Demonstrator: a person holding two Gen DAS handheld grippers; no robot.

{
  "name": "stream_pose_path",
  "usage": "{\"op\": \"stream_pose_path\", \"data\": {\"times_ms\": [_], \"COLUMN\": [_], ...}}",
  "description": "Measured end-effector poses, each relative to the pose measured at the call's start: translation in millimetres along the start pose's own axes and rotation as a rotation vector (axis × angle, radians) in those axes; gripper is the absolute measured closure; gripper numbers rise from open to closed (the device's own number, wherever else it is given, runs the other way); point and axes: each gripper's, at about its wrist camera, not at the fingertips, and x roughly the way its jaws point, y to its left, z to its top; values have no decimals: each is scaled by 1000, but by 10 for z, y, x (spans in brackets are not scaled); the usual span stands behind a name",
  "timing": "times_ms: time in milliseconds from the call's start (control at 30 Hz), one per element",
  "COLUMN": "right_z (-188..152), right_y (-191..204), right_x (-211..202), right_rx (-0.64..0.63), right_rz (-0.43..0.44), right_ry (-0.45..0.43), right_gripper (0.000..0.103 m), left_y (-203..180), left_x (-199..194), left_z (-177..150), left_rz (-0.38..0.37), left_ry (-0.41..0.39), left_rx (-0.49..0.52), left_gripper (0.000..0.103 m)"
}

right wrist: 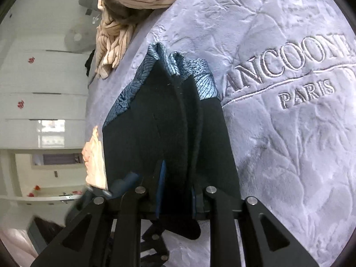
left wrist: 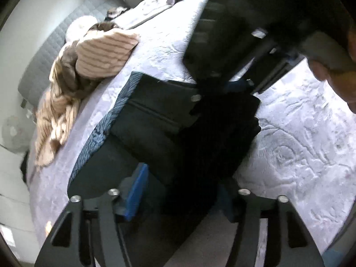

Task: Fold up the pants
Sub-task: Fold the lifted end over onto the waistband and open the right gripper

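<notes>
Two grippers were both on the dark pants (left wrist: 155, 129), which looked already doubled into a thick stack w/ blue patterned lining (left wrist: 100, 129) showing at the edge, approx. mid-task; final fold and laying flat on the lavender embossed bedspread (right wrist: 289, 144) seemingly left. Left gripper (left wrist: 178, 191) was clamped on the stack's near edge, angled down over the bed. Right gripper (right wrist: 175, 191) pinched several layers, fabric hanging fwd. Striped beige blanket (left wrist: 100, 53) lay well apart.

Bright daylight, glare on the pale bedspread (left wrist: 300, 133), dark underexposed cloth, motion blur, fisheye-warped edges
</notes>
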Motion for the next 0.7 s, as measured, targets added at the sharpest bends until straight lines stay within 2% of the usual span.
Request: {"op": "stream_pose_path", "data": {"times_ms": [67, 133, 167, 267, 333, 433, 500, 600, 700], "right_z": [-18, -62, -82, -144, -201, -251, -289, -381, -450], "right_y": [65, 99, 113, 155, 154, 113, 132, 222, 426], "right_x": [-43, -47, -43, 5, -34, -122, -174, -308, -412], "right_rx": [-19, -34, -41, -67, -59, -11, 3, -18, -64], "right_rz": [-26, -67, -89, -192, -233, -277, -336, -431, -500], "right_ry": [-1, 0, 1, -3, -14, -26, -36, -63, -113], "right_gripper": [82, 82, 82, 79, 76, 73, 72, 72, 72], "left_y": [117, 253, 345, 615, 856, 1219, 1397, 1482, 1510], "left_x": [-29, -134, -203, -361, -363, -167, -32, 139, 200], "left_z": [-46, -144, -194, -305, -393, -585, -701, -837, -915], "left_rz": [-67, -100, -93, -101, -93, -85, -81, -76, -112], "left_ry": [18, 28, 15, -1, 18, 135, 199, 293, 308], "left_rx": [-43, -88, -118, -195, -269, -430, -512, -552, -609], "left_gripper": [40, 29, 25, 25, 25, 25, 25, 25, 25]}}
